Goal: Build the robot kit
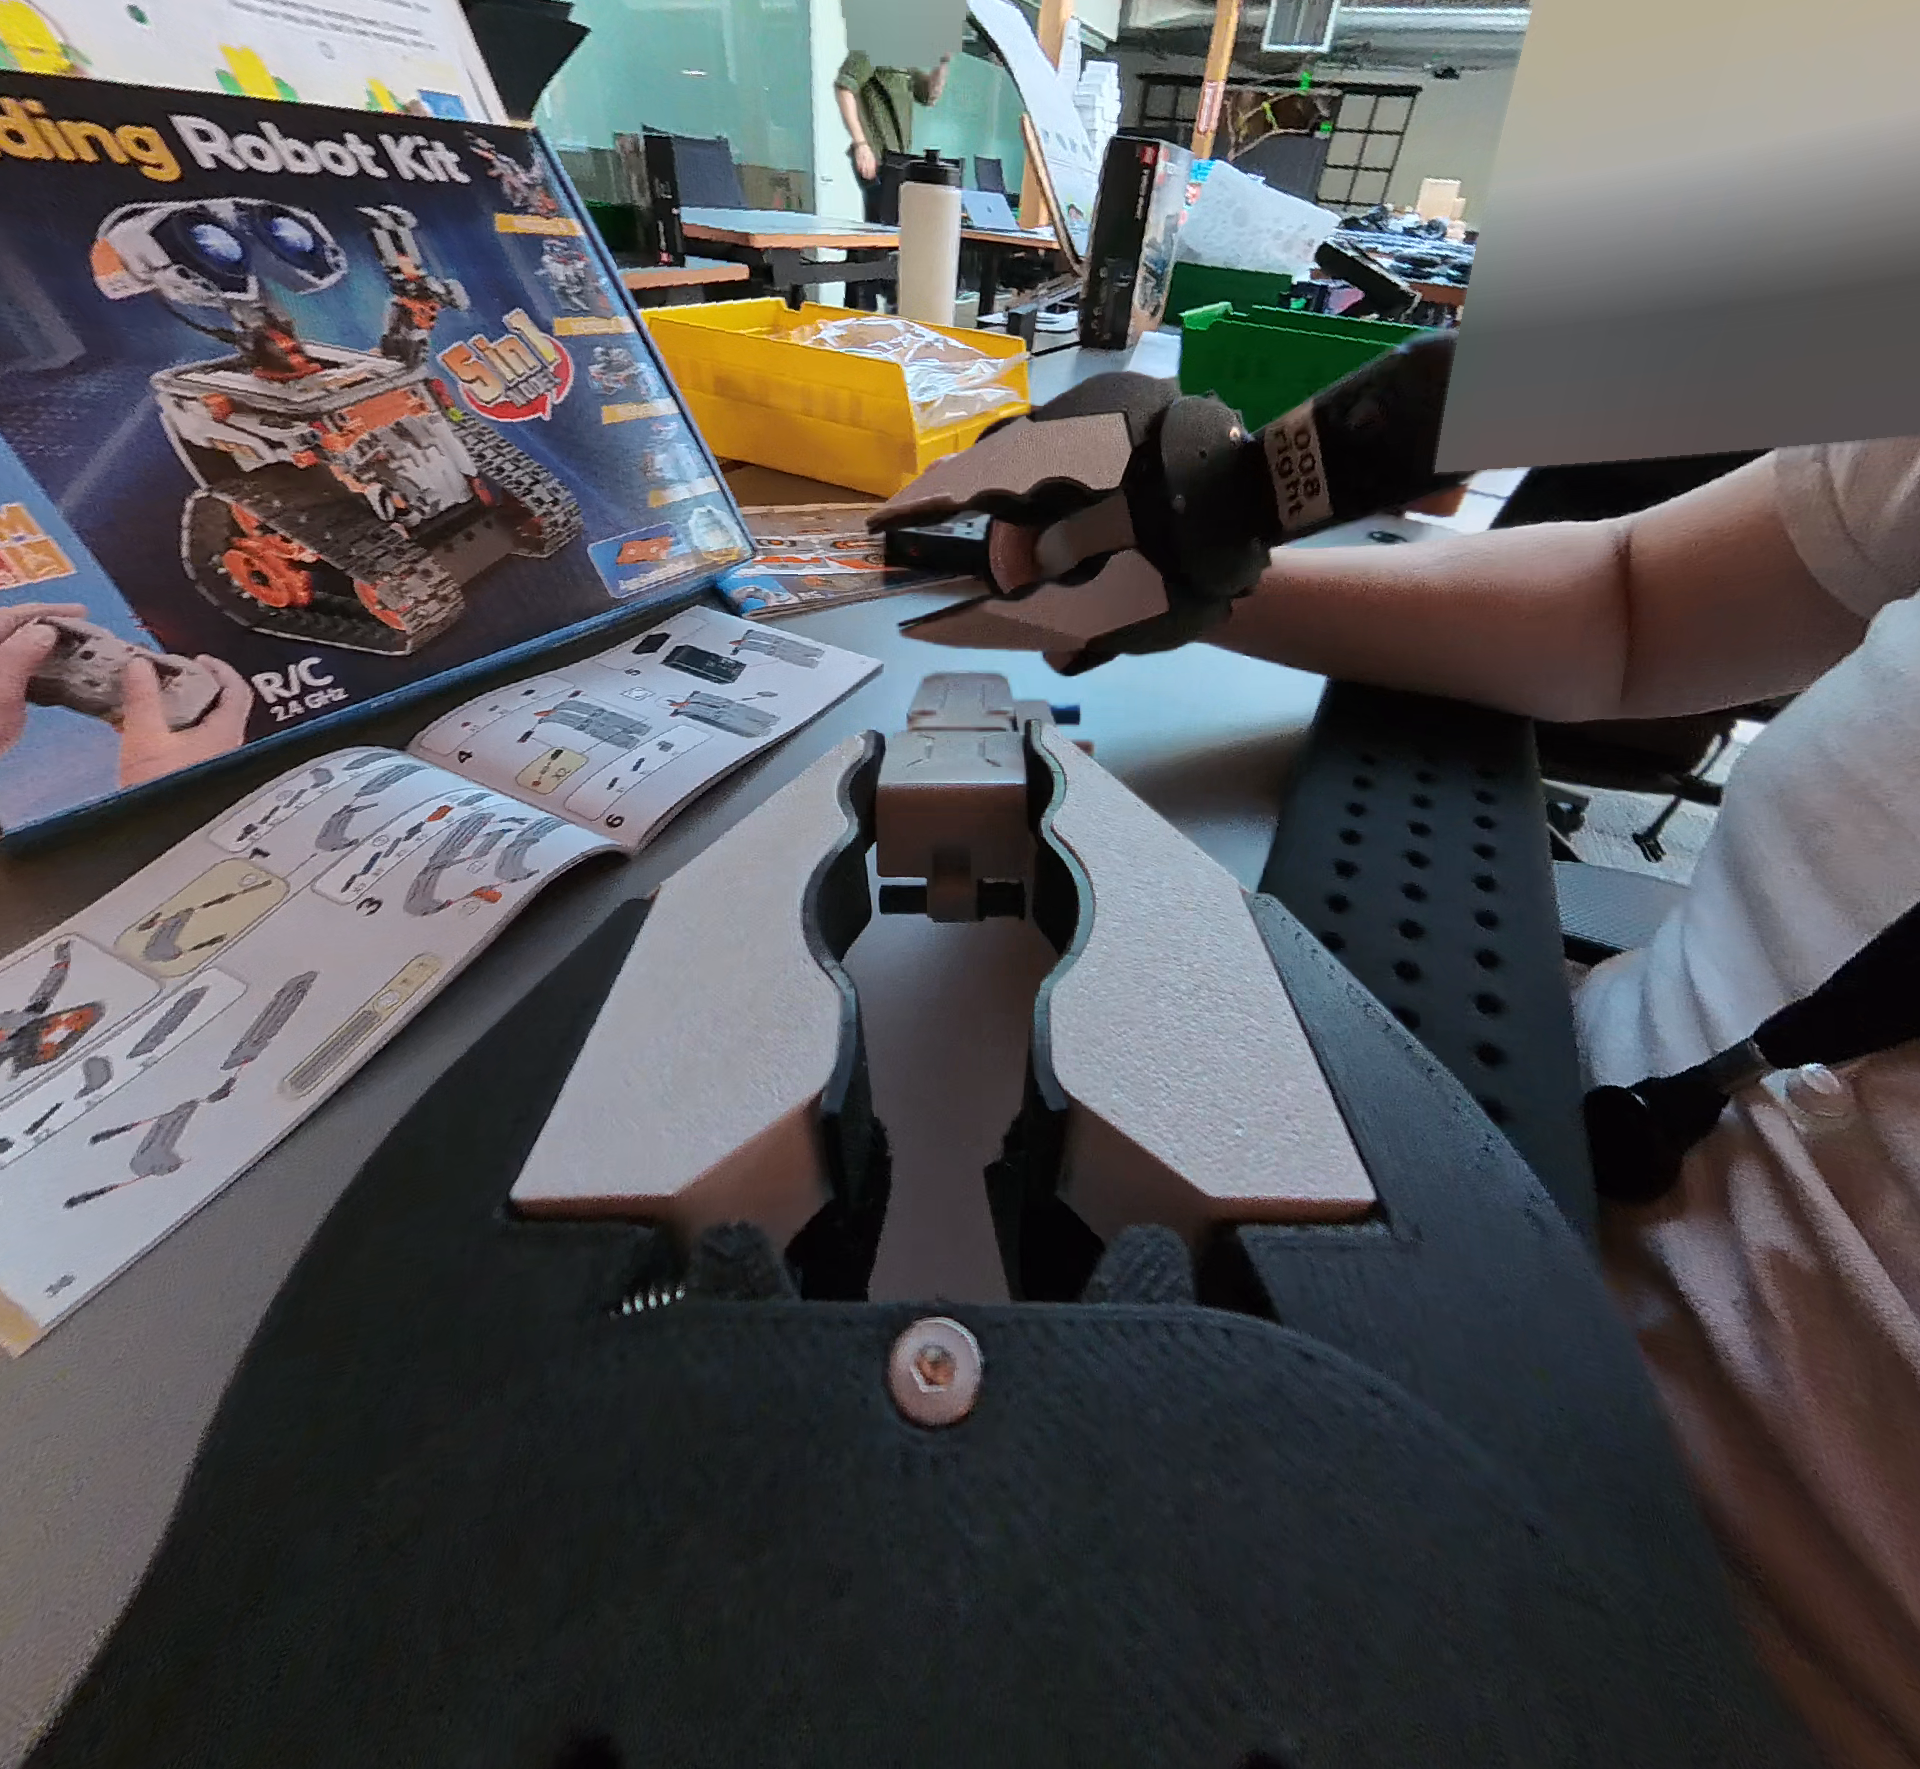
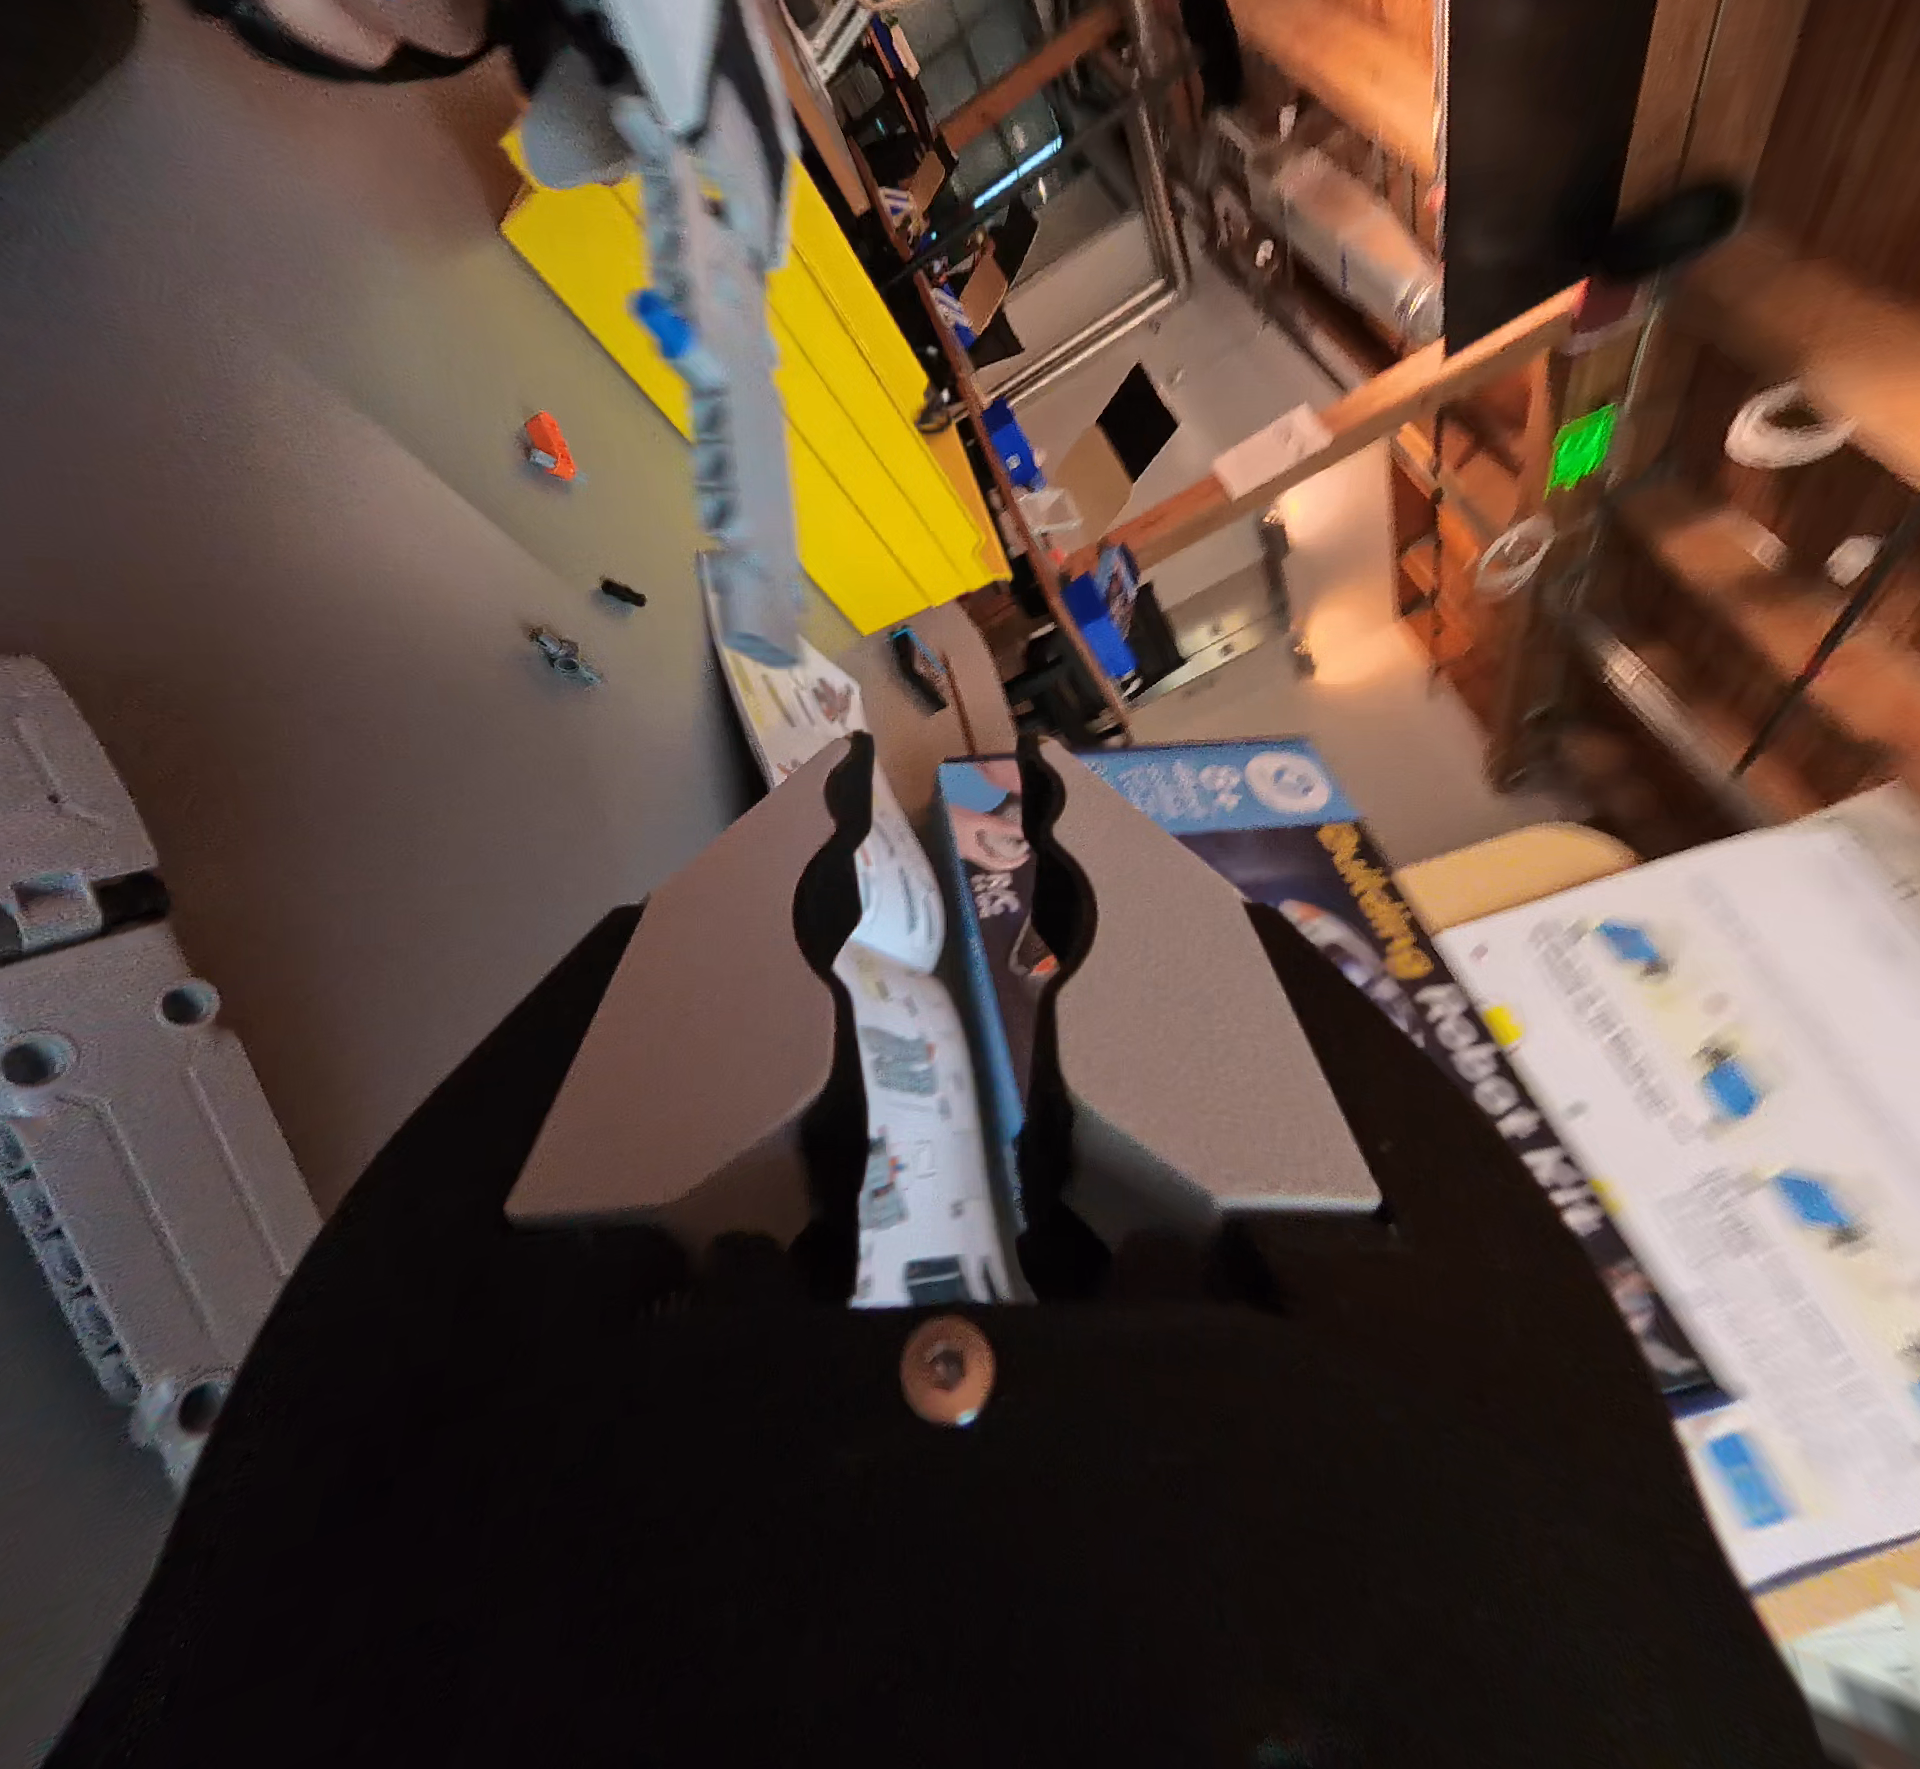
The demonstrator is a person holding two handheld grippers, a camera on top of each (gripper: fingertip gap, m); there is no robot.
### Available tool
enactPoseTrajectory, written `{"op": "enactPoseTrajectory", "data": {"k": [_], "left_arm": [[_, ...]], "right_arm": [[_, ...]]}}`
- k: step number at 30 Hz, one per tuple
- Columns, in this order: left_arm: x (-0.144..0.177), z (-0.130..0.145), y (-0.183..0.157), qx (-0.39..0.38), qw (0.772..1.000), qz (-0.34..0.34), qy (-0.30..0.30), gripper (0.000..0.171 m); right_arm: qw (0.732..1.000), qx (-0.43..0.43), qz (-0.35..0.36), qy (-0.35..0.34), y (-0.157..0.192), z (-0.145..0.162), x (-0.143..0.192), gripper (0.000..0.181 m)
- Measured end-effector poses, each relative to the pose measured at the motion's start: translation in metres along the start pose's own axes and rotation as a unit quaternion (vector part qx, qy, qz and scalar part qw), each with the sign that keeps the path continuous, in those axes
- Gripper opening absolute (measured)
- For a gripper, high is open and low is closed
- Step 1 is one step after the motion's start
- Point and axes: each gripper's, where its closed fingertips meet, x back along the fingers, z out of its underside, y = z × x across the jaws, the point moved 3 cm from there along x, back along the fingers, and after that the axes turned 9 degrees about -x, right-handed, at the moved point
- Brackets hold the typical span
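Left gripper (image 1: 951, 763): fingers closed on a grey building-block assembly (image 1: 954, 800), held at frame centre above the grey surface (image 1: 1164, 732). A short black pin crosses the assembly between the fingers.

Right gripper (image 1: 914, 571), seen right of centre in the left wrist view: jaws parted, a small black part (image 1: 940, 543) lying between them; whether the fingers press on it cannot be told. In the right wrist view the same gripper (image 2: 945, 763) is rolled sideways, with a clear gap between its fingers and nothing visibly clamped.

Surroundings: open instruction booklet (image 1: 416, 846) lies flat at left, below the propped blue kit box (image 1: 312, 431). Yellow bin (image 1: 810, 389) holding clear plastic bags sits upper centre, green bin (image 1: 1278, 348) to its right. Loose on the surface in the right wrist view: orange piece (image 2: 549, 446), small black pin (image 2: 621, 592), small grey connector (image 2: 566, 657). Large grey panel (image 2: 114, 1075) at left edge.
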Motion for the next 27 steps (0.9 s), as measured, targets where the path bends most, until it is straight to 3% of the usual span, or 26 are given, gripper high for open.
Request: {"op": "enactPoseTrajectory", "data": {"k": [3,7,10,14,19,27], "left_arm": [[0.004,0.007,0.008,0.005,1.000,-0.018,0.012,0.024],[0.002,0.012,0.014,0.015,0.999,-0.017,0.022,0.024],[-0.002,0.011,0.016,0.013,1.000,-0.014,0.019,0.024],[-0.007,0.010,0.016,0.012,1.000,-0.005,0.016,0.024],[-0.009,0.014,0.015,0.012,1.000,-0.002,0.022,0.024],[-0.017,0.049,0.015,0.005,0.989,-0.003,0.148,0.025]], "right_arm": [[0.987,-0.142,-0.067,0.020,0.002,0.015,0.000,0.028],[0.936,-0.277,-0.213,0.039,0.034,0.021,-0.004,0.039],[0.923,-0.284,-0.254,0.048,0.047,0.023,-0.014,0.051],[0.887,-0.343,-0.307,0.026,0.054,0.013,-0.026,0.049],[0.853,-0.373,-0.364,0.016,0.055,0.011,-0.031,0.023],[0.854,-0.299,-0.420,0.076,0.053,0.035,-0.030,0.023]]}}
